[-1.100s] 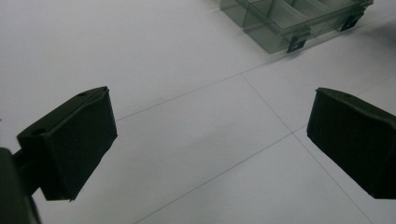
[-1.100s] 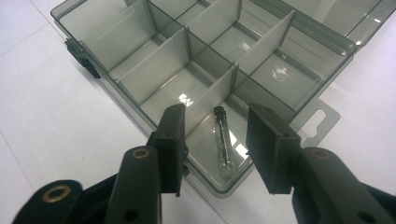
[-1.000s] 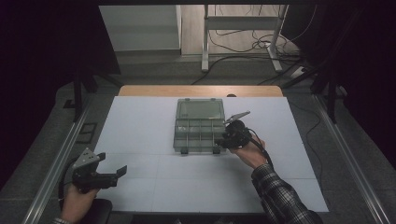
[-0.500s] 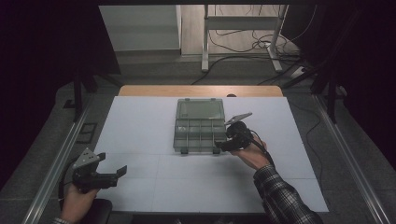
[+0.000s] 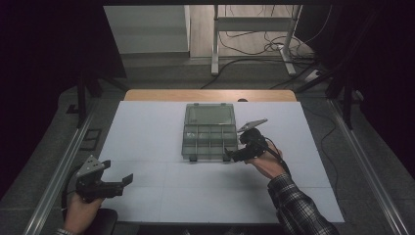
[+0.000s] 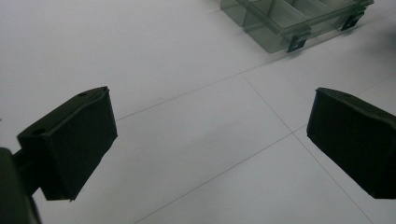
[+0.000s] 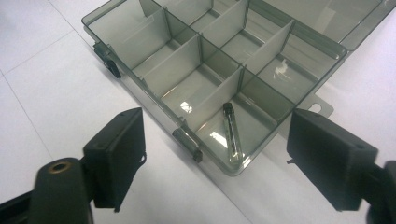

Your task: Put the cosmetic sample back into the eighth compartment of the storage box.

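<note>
Trouble from here would most likely come from the right gripper brushing the near corner of the organizer box as it backs off: the box is light-looking clear plastic, and a nudge on its rim or on the latch right between the jaws could slide it across the white table or tip the thin glass tube out of its place. Closing again too low could also catch the compartment wall instead of the tube.

Its jaws have just been opening and now stand wide apart, with nothing pressed between the pads. In the right gripper view the tube lies loose on the floor of the nearest corner compartment, just ahead of and between the two jaws, a little toward the right one, its dark cap pointing away from them. It rests slightly askew against no divider that I can make out.

Far off, near the table's front left edge, the left gripper is also spread open over bare table, holding nothing; the box sits well ahead of it and off to its right.
</note>
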The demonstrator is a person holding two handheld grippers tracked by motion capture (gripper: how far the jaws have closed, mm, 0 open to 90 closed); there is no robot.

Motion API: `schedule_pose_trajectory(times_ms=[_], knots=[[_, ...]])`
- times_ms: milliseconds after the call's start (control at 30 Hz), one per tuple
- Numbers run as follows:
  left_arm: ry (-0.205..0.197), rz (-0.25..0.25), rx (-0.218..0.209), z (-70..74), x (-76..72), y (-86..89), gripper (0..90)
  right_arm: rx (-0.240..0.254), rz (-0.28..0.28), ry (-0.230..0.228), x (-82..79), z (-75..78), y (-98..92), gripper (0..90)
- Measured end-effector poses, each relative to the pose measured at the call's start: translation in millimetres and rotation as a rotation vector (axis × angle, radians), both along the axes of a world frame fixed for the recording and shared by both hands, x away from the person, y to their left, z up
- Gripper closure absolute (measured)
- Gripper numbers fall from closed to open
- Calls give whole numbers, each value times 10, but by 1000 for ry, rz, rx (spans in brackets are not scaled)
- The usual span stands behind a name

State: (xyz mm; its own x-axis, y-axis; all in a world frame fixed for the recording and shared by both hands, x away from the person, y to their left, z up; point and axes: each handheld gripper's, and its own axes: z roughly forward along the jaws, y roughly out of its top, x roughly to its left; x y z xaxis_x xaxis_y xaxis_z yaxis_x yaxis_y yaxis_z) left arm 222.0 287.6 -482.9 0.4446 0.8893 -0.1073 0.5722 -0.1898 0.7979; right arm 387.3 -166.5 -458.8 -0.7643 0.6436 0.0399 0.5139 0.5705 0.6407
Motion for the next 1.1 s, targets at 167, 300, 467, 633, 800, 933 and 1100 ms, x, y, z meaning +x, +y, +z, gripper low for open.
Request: schedule_pose_trajectory(times_ms=[167,300,467,633,800,933,1100], knots=[[0,0,-1,0,0,0,19,-11,-5,-3,-35,-2,-7,120],[0,0,0,0,0,0,19,-18,-2,-10,-58,-8,-18,86],[0,0,0,0,0,0,19,-16,-3,-9,-79,-27,-31,44],[1,-1,0,0,1,-1,19,-21,-2,-13,-97,-47,-39,21],[2,-5,3,0,3,-4,20,-24,3,-19,-127,-52,-48,11],[3,-5,2,-1,3,-3,20,-21,5,-24,-160,-49,-59,10],[3,-5,2,-1,3,-2,19,-15,8,-35,-200,-37,-79,10]])
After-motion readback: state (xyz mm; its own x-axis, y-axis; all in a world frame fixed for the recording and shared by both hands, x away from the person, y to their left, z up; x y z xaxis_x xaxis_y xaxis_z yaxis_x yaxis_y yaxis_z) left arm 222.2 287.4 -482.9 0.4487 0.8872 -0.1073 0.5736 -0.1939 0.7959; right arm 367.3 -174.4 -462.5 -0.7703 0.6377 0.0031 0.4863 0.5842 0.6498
